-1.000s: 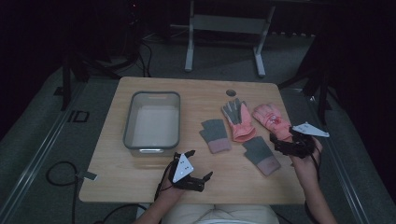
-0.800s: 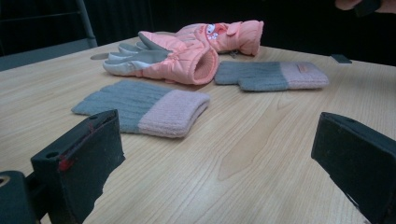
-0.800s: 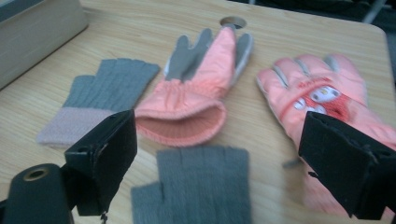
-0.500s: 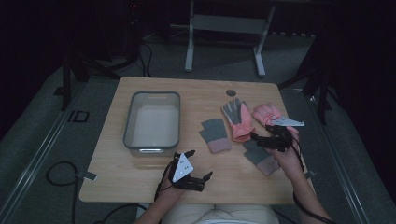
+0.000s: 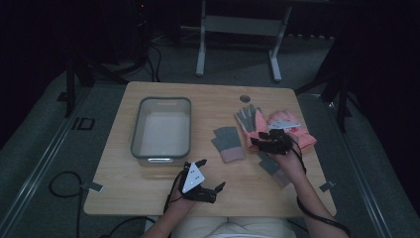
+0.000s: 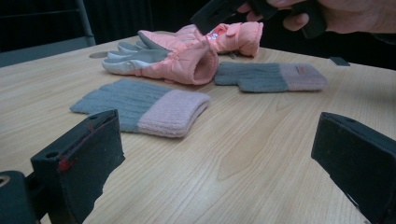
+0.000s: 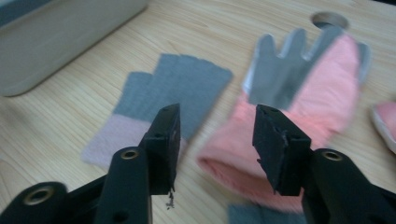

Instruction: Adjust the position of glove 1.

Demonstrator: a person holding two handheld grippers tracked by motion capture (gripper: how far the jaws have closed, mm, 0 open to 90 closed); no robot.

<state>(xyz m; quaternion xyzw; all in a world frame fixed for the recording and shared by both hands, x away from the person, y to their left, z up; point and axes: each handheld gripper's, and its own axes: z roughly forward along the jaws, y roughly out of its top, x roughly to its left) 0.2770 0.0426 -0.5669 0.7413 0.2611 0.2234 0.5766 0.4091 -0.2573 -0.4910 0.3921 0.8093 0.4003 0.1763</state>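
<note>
My right gripper (image 7: 215,144) was closing, jaws half apart, nothing between; it risked pinching the pink glove's (image 7: 299,107) cuff alongside the grey mitten (image 7: 173,88)

- right gripper (image 7: 215,142): jaws half apart, just been closing, nothing between them
- pink-and-grey glove (image 7: 299,98) right ahead, cuff nearest, blurred
- grey knit mitten (image 7: 175,88) lies left of it, apart
- tub (image 7: 56,37) upper left
- table hole (image 7: 329,19) at top
</note>
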